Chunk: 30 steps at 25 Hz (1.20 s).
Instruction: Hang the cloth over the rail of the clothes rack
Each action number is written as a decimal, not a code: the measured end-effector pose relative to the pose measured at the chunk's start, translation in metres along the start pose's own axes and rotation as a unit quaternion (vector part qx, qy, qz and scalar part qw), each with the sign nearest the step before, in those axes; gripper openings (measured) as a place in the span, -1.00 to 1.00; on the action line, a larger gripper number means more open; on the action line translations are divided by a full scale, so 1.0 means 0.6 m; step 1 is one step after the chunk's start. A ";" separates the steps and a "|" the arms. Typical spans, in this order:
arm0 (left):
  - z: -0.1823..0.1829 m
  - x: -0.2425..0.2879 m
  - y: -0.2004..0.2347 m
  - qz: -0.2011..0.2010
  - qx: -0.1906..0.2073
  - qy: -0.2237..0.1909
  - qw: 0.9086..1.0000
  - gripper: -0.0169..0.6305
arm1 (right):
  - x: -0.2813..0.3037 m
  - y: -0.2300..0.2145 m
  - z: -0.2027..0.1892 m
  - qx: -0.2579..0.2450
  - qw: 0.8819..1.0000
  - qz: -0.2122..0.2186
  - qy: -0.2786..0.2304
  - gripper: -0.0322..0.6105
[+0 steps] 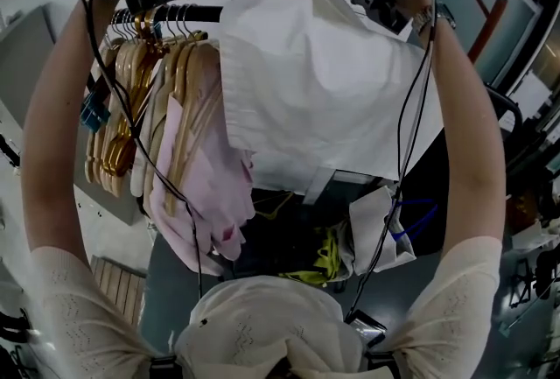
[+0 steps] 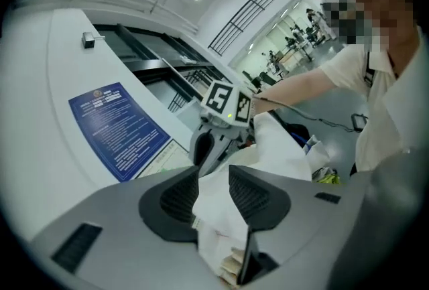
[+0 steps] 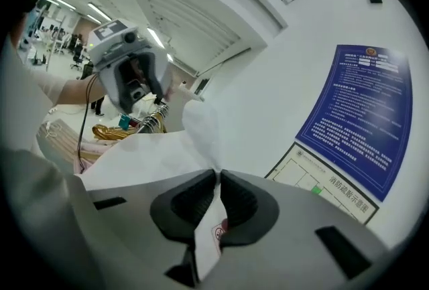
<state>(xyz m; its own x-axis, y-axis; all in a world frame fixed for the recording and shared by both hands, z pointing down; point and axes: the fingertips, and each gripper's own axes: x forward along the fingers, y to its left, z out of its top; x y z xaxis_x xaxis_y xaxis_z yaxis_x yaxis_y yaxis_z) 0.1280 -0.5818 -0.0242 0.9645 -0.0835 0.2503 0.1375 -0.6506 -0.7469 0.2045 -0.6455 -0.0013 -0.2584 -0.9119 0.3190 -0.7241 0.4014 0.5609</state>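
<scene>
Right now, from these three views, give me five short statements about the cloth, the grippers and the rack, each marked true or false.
1. The right gripper is shut on the white cloth. True.
2. The left gripper is clamped shut with nothing in it. False: its jaws stand apart, with cloth between them.
3. Wooden hangers hang from the rail to the cloth's left in the head view. True.
4. The cloth lies on the floor. False: it hangs high at the rail, its top at the grippers.
5. A pink garment hangs among the hangers. True.

Matt cloth [image 1: 324, 88], wooden hangers [image 1: 118, 145] (probably varnished)
</scene>
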 end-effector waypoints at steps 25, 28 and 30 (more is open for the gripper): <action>-0.014 -0.038 -0.113 0.176 -0.102 -0.058 0.977 -0.50 | -0.327 0.083 0.028 -0.011 0.952 -0.286 -0.110 -0.63; -0.041 -0.076 -0.149 0.229 -0.200 -0.052 0.951 -0.50 | -0.384 0.124 -0.046 0.065 0.944 -0.288 -0.148 -0.63; -0.080 -0.079 -0.182 0.253 -0.272 -0.033 0.928 -0.50 | -0.414 0.134 -0.120 0.127 0.931 -0.301 -0.161 -0.63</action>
<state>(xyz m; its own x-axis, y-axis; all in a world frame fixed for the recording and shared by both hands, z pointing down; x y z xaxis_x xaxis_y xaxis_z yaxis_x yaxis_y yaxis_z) 0.0565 -0.5430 0.0747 0.8888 -0.4472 -0.0997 -0.4534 -0.8270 -0.3325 0.2564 -0.3805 0.0195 0.0941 -0.9601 -0.2635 -0.9168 -0.1868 0.3530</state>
